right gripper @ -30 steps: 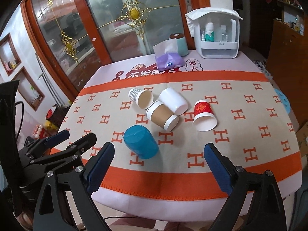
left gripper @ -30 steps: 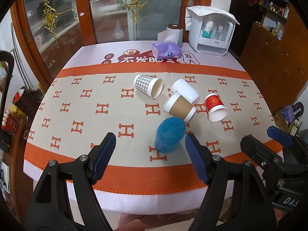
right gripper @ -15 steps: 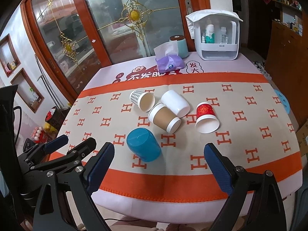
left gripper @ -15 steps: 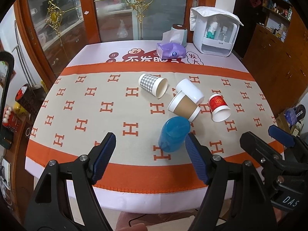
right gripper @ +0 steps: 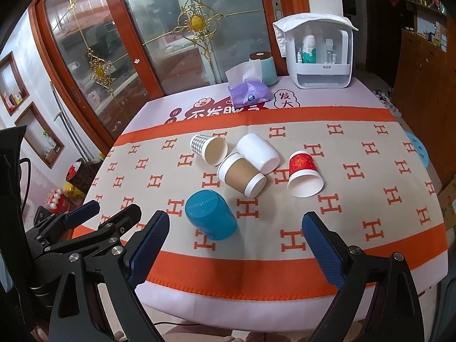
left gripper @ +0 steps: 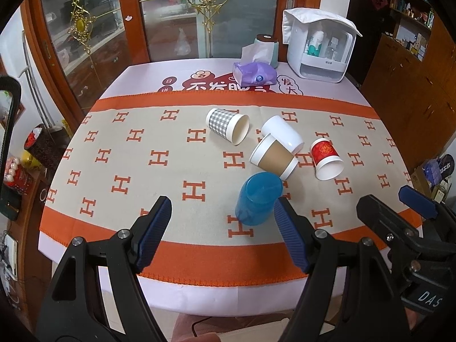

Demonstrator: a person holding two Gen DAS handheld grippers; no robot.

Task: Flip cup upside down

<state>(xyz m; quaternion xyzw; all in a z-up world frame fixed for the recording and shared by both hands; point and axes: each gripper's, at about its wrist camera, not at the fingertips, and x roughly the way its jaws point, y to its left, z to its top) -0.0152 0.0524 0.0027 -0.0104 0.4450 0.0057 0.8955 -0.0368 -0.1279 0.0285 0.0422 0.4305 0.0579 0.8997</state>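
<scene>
Several cups are on the table. A blue plastic cup (left gripper: 258, 197) (right gripper: 210, 215) stands upside down nearest me. A brown sleeved paper cup (left gripper: 274, 157) (right gripper: 241, 174), a white cup (left gripper: 282, 133) (right gripper: 258, 152), a grey checked cup (left gripper: 227, 125) (right gripper: 208, 149) and a red cup (left gripper: 326, 156) (right gripper: 303, 173) lie on their sides behind it. My left gripper (left gripper: 223, 235) is open and empty, short of the blue cup. My right gripper (right gripper: 235, 249) is open and empty over the table's near edge.
An orange and beige cloth (left gripper: 159, 159) covers the table. At the back stand a purple tissue pack (left gripper: 254, 73), a teal roll holder (left gripper: 269, 46) and a white organiser box (left gripper: 320, 48). Glass cabinet doors stand behind; wooden cabinets are at the right.
Both grippers have drawn back and risen a little, so the table and cups sit slightly farther away. The cups have not moved. Both grippers stay open.
</scene>
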